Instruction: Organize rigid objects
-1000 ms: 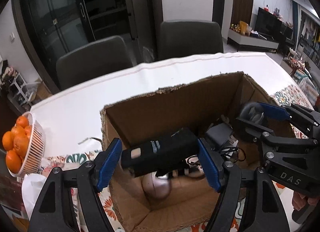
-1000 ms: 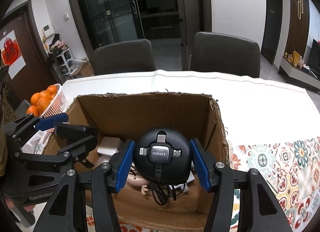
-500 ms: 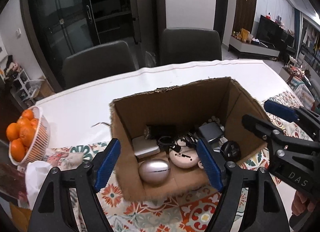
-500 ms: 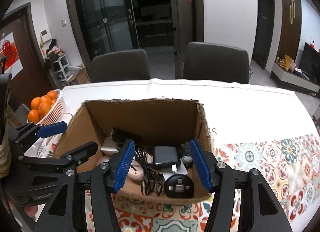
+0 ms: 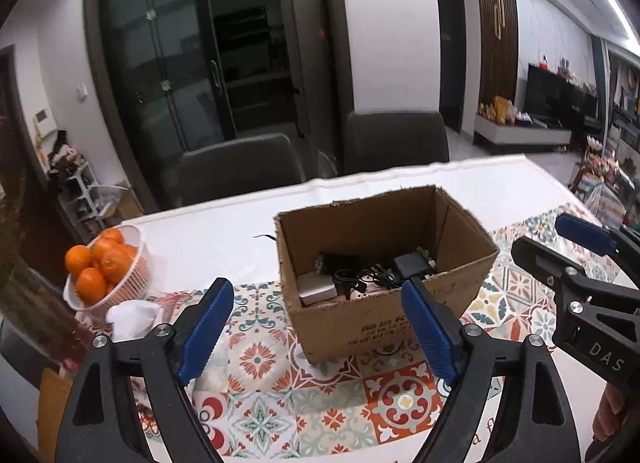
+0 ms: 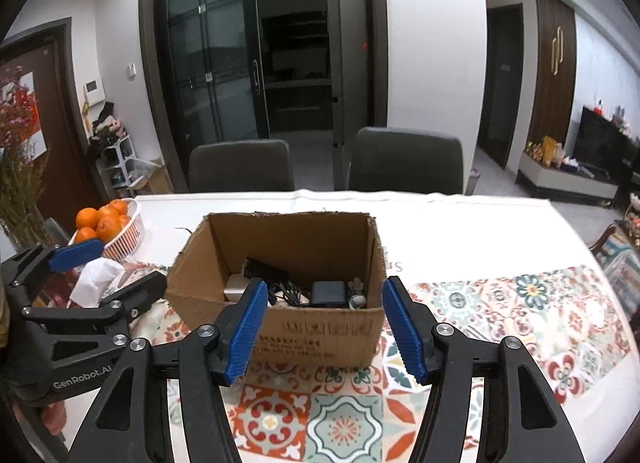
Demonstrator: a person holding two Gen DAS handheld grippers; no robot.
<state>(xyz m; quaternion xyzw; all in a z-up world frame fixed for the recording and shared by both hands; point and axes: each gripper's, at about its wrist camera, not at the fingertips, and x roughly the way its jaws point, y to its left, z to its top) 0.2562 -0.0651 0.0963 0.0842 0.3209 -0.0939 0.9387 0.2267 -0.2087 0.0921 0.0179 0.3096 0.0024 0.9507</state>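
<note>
Box (image 5: 384,327): open-topped cardboard, upright on the desk (image 5: 224,239), on the patterned part of the cloth (image 5: 256,363), printed lettering on its near wall. Seen from both wrist views.

Contents, on the box floor:
- black adapter (image 6: 329,293), toward the right;
- white block (image 5: 317,286), at the left near wall;
- dark oblong item (image 5: 336,262), behind the white block;
- tangle of black cable (image 6: 289,292), between block and adapter;
- small pale items at the far right corner, too small to tell.

Left tongs (image 5: 318,337): empty, jaws apart and opening, held above the cloth in front of the box, clear of it.

Right tongs (image 6: 325,333): empty, jaws apart and opening, held in front of the box's near wall, not touching it. In the left view they show side-on at the right edge (image 5: 560,247).

Basket (image 5: 132,283): white, holding oranges (image 5: 96,267), on the desk left of the box, well apart from it.

Tissue (image 5: 132,313): white, crumpled, just in front of the basket.

Chairs (image 6: 240,165): two, dark, at the far side of the desk.
</note>
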